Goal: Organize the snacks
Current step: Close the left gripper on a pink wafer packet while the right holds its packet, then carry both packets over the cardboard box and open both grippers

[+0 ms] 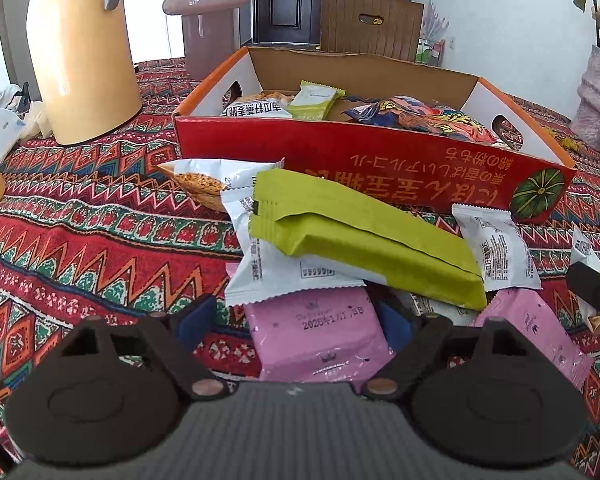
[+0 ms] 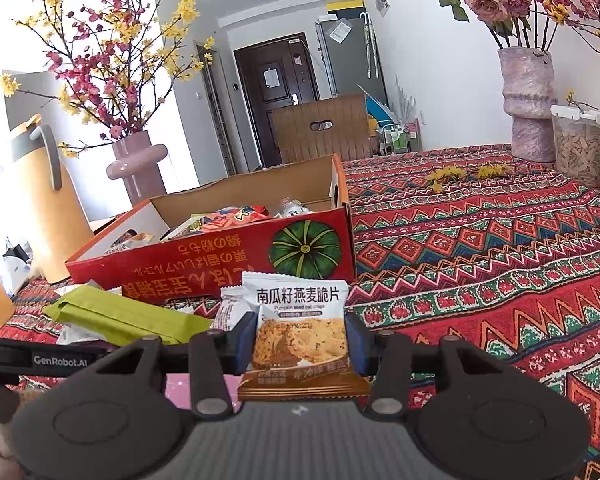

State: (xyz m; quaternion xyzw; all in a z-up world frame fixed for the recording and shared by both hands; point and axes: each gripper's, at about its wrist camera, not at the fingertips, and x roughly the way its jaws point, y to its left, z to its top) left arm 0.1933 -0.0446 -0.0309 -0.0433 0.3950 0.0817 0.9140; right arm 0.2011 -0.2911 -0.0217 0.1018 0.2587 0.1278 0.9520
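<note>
the left gripper [image 1: 296, 322] tilts steeply down over the heap of snacks on the patterned tablecloth [image 1: 80, 240], its jaws spread either side of a pink packet [image 1: 320, 336] without pressing it. just beyond lie a green packet [image 1: 364, 240] and white packets [image 1: 268, 264], all near the front wall of the red cardboard box [image 1: 360, 160], which already holds several snacks. the right gripper [image 2: 300, 340] points at a shallower downward slant and pinches an upright pumpkin seed oat crisp packet [image 2: 300, 320] between its blue pads [image 2: 356, 344], lifted in front of the box's right end.
</note>
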